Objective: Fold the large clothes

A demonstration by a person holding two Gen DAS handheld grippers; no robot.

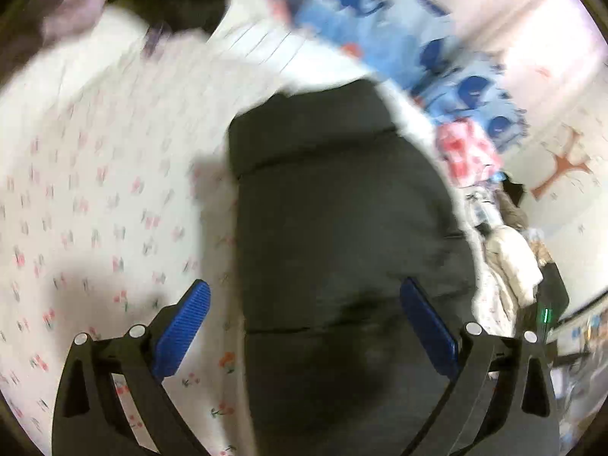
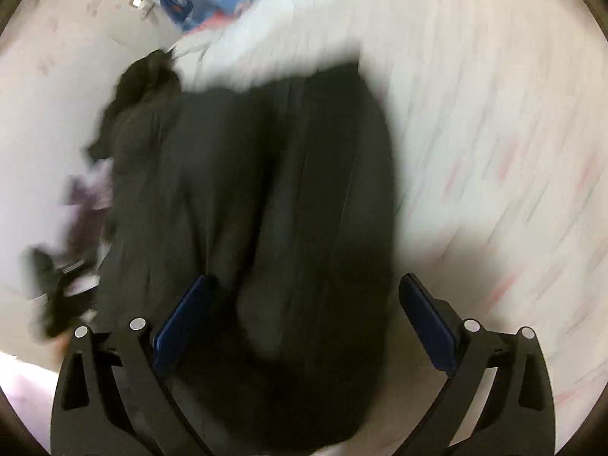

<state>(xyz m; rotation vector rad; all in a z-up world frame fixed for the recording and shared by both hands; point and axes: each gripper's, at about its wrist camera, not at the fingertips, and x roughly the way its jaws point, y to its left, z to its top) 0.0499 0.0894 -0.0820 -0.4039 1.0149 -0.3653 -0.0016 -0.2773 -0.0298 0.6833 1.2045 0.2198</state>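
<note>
Both my grippers, left (image 1: 304, 319) and right (image 2: 304, 315), are hovering w/ jaws spread wide and gripping nothing, straddling the dark garment (image 1: 334, 205) that's lying lengthwise on the floral bedsheet (image 1: 95, 190), prob so I can pick grab pts for the next fold. Counting 1 dark garment in work, 2 grippers, plus 1 blue patterned blanket (image 1: 380, 30) bunched toward the bed's far edge; both views are motion-blurred, so can't tell fold state.
</note>
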